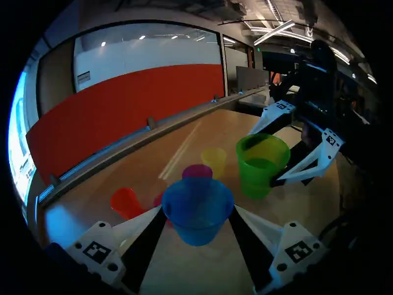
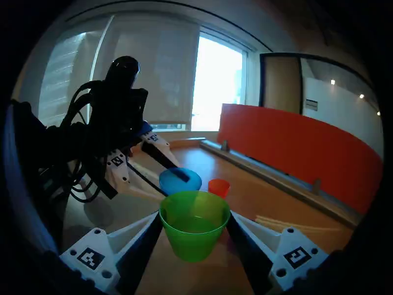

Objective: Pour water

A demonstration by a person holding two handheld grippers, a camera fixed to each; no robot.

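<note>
Holds blue cup (image 1: 197,219) gripped in left tongs (image 1: 197,209), green cup (image 2: 195,231) gripped in right tongs (image 2: 195,215). Likely needs green rim brought over blue mouth, tipped slowly.

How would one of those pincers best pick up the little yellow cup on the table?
Probably pinch the yellow cup across its upper wall, just under the rim, coming in level from the side away from the purple cup. It stands upright and tapers downward.
</note>
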